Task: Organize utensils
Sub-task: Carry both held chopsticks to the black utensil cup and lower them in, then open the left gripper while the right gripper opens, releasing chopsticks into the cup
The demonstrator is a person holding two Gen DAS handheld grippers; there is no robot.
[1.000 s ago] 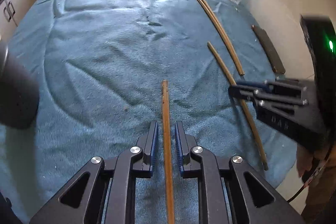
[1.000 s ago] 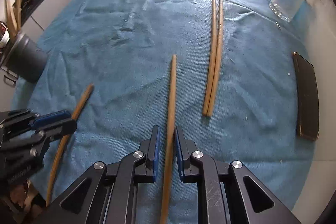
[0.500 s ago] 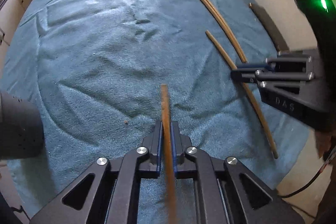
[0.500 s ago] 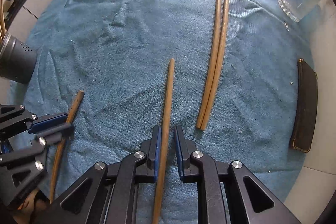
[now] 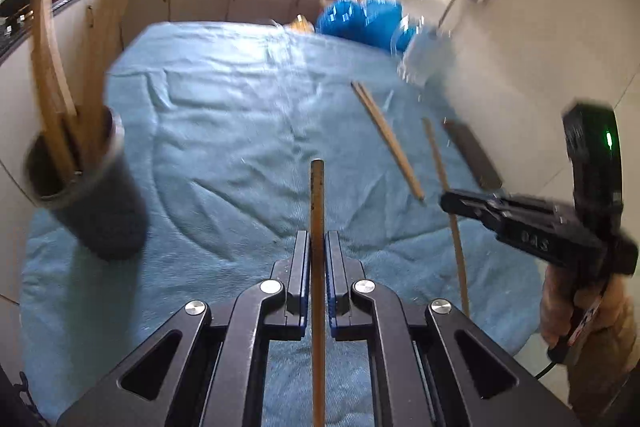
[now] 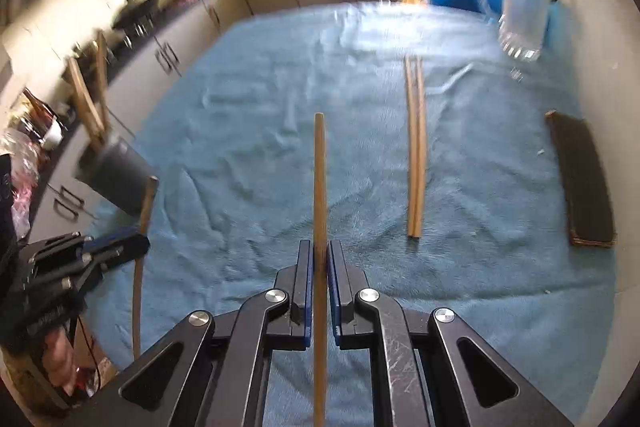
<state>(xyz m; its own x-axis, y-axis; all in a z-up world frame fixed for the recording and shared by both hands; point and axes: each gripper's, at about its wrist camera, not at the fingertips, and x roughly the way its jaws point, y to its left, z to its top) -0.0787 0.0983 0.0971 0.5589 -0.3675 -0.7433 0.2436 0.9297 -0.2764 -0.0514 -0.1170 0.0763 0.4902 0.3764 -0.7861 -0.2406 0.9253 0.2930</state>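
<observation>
Dark holder [image 5: 96,195] holds wooden utensils [image 5: 52,95]; both grippers' fingers [image 5: 301,267] each clamp chopstick [image 5: 317,211].

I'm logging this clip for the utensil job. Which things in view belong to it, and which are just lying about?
Part of the job:
- chopstick shut in the left gripper
- chopstick shut in the right gripper
- pair of chopsticks lying on the towel
- dark utensil holder with wooden utensils

Lying about:
- clear glass
- blue plastic bag
- dark flat case
</observation>
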